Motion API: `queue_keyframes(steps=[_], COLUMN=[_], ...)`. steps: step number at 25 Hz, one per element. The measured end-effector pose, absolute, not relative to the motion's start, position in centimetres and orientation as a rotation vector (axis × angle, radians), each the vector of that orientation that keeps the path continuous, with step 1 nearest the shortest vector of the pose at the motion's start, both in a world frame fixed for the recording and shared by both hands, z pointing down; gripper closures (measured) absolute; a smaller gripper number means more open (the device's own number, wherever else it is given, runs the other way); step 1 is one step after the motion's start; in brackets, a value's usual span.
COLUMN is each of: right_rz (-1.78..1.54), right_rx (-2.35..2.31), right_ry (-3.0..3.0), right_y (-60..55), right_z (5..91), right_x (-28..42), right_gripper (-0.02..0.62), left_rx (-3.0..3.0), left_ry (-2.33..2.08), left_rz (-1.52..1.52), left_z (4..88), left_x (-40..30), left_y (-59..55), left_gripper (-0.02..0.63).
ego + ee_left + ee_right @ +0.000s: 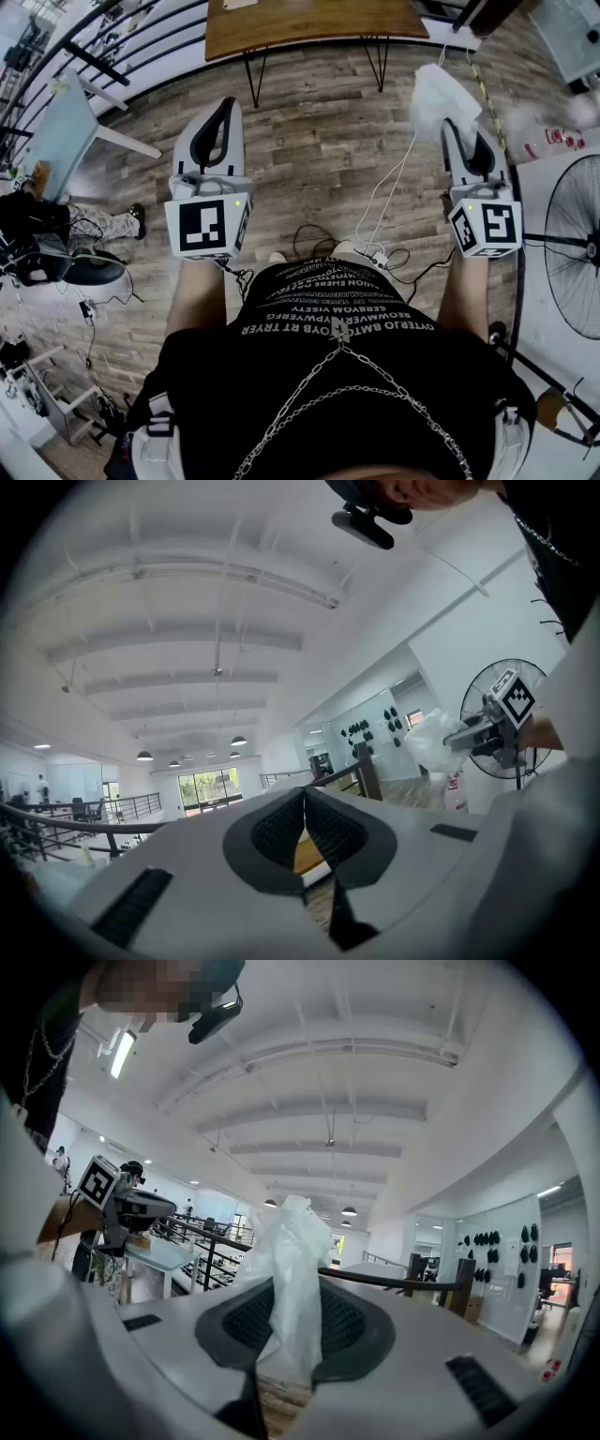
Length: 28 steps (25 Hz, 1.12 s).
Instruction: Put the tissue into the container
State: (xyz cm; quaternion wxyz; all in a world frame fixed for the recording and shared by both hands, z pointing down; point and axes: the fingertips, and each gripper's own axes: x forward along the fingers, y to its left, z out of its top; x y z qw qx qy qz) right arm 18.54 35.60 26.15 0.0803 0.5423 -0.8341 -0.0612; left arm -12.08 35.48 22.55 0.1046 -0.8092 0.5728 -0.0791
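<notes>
A crumpled white tissue (439, 101) sticks out of my right gripper (458, 129), held up over the wooden floor at the right of the head view. In the right gripper view the tissue (294, 1274) hangs between the black pads (349, 1324), which press on it. My left gripper (215, 127) is raised at the left, its tips together with nothing between them. In the left gripper view its jaws (303, 801) meet at the tip, and the tissue (432, 743) shows far off at the right. No container is in view.
A wooden table (309, 23) on thin metal legs stands ahead. A pale blue table (56, 127) and a black railing are at the left. A standing fan (574, 246) is at the right. White and black cables (375, 230) lie on the floor by the person's feet.
</notes>
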Motion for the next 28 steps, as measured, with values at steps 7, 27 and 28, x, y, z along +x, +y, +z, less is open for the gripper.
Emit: queue_keyframes(steps=[7, 27, 28], right_rz=[-0.153, -0.164, -0.165], right_rx=[1.658, 1.752, 1.748], right_ry=[-2.468, -2.419, -2.417], right_y=[39.5, 36.1, 34.9], right_z=[27.2, 27.6, 27.9], right_x=[10.5, 7.9, 8.4], right_gripper=[0.483, 0.48, 0.48], left_rx=[-2.471, -2.515, -2.518], left_ry=[1.691, 1.679, 1.676], left_rz=[-0.333, -0.239, -0.245], left_z=[25.9, 28.5, 28.6], left_x=[-20.9, -26.1, -25.5], left_y=[39.9, 34.2, 33.0], left_gripper=[0.577, 0.577, 0.577])
